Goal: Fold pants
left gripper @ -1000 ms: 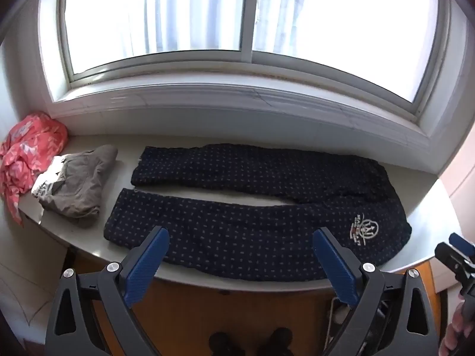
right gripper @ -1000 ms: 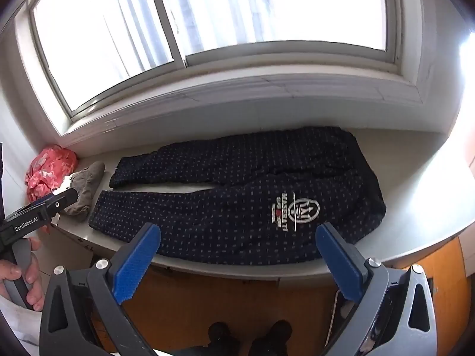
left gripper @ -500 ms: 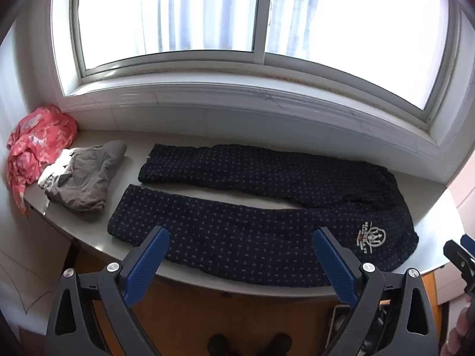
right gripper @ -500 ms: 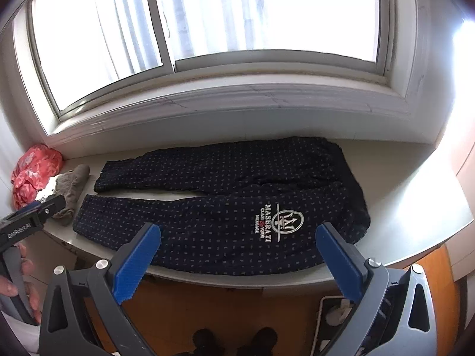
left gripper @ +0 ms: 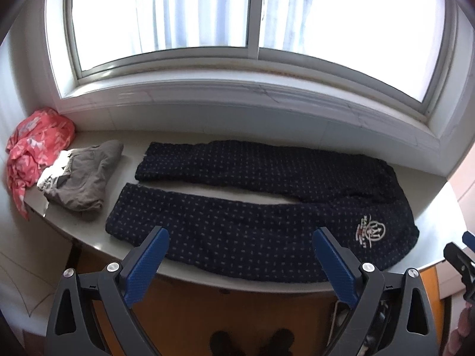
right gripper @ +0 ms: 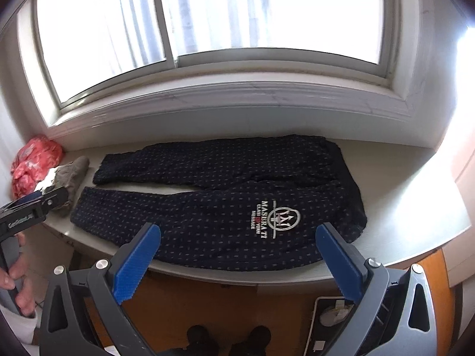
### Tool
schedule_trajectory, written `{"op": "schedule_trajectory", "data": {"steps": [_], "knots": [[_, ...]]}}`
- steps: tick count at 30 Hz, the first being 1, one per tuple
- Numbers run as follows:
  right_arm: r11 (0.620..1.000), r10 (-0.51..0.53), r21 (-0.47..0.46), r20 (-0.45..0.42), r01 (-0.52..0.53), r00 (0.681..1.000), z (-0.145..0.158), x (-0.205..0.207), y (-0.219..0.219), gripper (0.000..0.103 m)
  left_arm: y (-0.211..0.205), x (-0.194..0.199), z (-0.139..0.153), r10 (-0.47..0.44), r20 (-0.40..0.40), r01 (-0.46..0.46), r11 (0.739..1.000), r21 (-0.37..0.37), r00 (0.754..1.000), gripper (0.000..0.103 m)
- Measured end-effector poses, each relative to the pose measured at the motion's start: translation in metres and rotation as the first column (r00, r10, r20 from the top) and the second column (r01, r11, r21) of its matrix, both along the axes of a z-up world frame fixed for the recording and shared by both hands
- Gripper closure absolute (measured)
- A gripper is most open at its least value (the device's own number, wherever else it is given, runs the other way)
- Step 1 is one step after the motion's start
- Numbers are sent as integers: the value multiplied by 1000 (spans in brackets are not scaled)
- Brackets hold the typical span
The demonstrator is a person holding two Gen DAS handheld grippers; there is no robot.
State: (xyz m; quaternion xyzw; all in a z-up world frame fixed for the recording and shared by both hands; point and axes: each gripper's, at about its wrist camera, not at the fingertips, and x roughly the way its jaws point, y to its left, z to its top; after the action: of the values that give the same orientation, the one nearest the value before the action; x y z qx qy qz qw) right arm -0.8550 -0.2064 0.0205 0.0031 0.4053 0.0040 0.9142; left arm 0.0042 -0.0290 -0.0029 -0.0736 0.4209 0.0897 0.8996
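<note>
Dark navy dotted pants lie flat on a white ledge under a window, legs spread apart and pointing left, waist at the right. A white logo sits near the waist on the near leg. My left gripper hangs open in front of the ledge's near edge, over the near leg, holding nothing. My right gripper is also open and empty, in front of the logo area. Neither touches the cloth.
A folded grey garment and a crumpled red cloth lie at the ledge's left end. The window frame and sill rise behind. A wooden cabinet front and the person's shoes are below the ledge.
Both grippers have drifted slightly, shifting the views a little to the right and closer. The pants have not moved, and both grippers stay open.
</note>
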Motion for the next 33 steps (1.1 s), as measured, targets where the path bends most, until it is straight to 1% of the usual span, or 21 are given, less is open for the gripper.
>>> {"op": "schedule_trajectory", "data": {"steps": [1, 5, 7, 11, 15, 19, 22, 27, 33], "knots": [[1000, 9, 2, -7, -9, 1000, -1, 1, 0, 1, -1, 1, -1, -3, -8, 3, 1000, 0, 1000, 4], [999, 5, -37, -3, -5, 1000, -2, 0, 1, 1, -4, 3, -4, -9, -22, 9, 1000, 0, 1000, 5], [999, 6, -34, 2, -6, 1000, -2, 0, 0, 1, -5, 3, -3, -18, -18, 18, 1000, -9, 1000, 8], [999, 1, -33, 15, -1, 1000, 0, 0, -4, 1, -8, 5, -4, -14, -42, 14, 1000, -10, 999, 8], [1000, 21, 1, 11, -21, 1000, -1, 2, -7, 1, -8, 6, -5, -12, -43, 11, 1000, -8, 999, 9], [1000, 30, 7, 7, -30, 1000, -1, 6, -6, 1, -8, 6, -4, -3, -43, 3, 1000, 0, 999, 9], [999, 44, -3, 7, -44, 999, -1, 6, -4, 1, -7, 7, -4, 0, -40, 0, 1000, -3, 999, 9], [999, 37, -24, 0, -37, 999, -2, 8, -3, 1, -7, 8, -4, 0, -38, 0, 1000, -7, 999, 9], [999, 33, -21, -4, -33, 999, -2, 8, -4, 1, -6, 10, -6, -1, -37, 1, 1000, -12, 999, 9]]}}
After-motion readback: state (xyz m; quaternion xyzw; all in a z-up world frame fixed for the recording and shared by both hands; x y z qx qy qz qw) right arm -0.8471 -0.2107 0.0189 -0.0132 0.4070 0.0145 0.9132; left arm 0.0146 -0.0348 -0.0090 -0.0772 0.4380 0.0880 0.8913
